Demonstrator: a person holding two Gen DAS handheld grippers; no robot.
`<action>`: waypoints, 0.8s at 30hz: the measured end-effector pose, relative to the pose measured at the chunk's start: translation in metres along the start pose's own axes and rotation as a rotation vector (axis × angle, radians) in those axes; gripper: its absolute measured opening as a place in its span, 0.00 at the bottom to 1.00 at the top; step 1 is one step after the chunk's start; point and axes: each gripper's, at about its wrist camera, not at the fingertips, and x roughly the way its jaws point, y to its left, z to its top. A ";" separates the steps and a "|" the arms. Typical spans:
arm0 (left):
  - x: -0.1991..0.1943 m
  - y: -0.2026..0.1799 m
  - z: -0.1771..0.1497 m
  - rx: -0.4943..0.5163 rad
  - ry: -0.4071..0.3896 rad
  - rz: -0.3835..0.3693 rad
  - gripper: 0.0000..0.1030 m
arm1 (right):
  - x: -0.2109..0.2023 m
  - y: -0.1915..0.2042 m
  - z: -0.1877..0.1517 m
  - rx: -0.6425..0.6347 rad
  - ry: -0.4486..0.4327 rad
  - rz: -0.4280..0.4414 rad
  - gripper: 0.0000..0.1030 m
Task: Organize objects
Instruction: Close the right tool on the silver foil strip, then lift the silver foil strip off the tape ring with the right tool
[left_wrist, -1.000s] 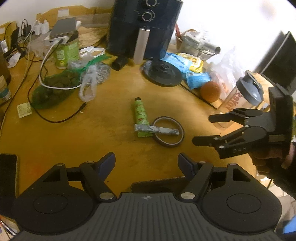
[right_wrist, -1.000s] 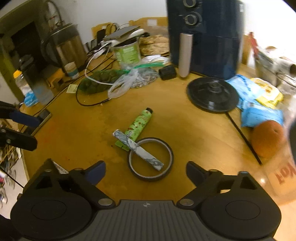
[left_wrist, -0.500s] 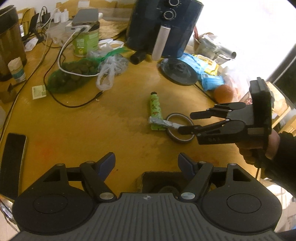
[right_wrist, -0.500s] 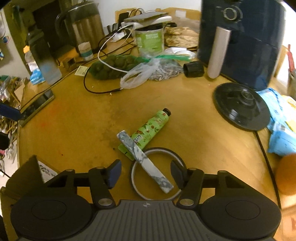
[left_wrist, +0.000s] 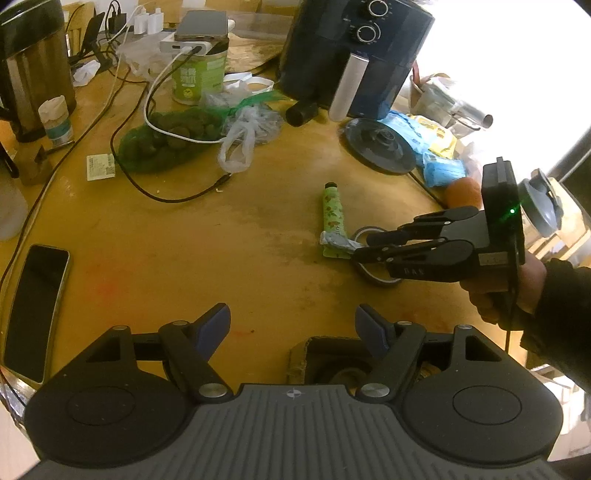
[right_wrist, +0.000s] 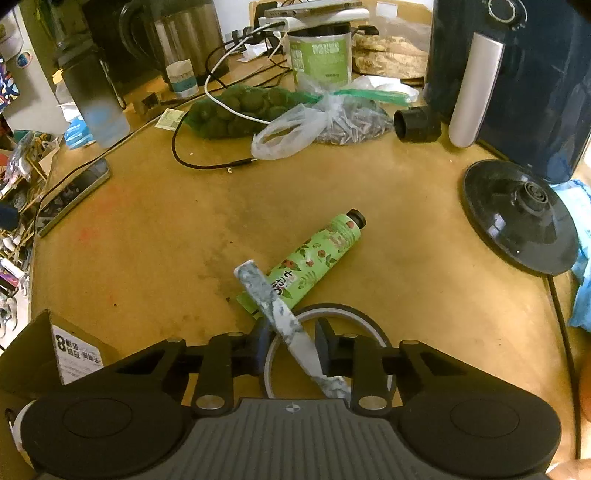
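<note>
While my left gripper (left_wrist: 293, 325) hangs spread wide over bare table (left_wrist: 184, 258), holding nothing, my right gripper (right_wrist: 291, 345) has its fingers drawn in on either side of the marbled grey strip (right_wrist: 273, 306); I cannot tell whether they pinch it yet. The strip lies across the tape ring (right_wrist: 354, 315) and the tail of the green tube (right_wrist: 314, 264). Farther off I see the black round base (right_wrist: 517, 218), then the dark air fryer (right_wrist: 517, 74).
</note>
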 end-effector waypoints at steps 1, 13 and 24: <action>0.001 0.000 0.000 -0.001 0.001 0.000 0.72 | 0.001 -0.001 0.000 0.004 0.002 0.005 0.26; 0.001 -0.003 0.008 0.041 -0.005 -0.020 0.72 | -0.005 0.007 0.005 -0.014 -0.020 -0.012 0.16; 0.007 -0.009 0.018 0.094 -0.012 -0.043 0.72 | -0.051 -0.008 -0.002 0.138 -0.066 -0.101 0.16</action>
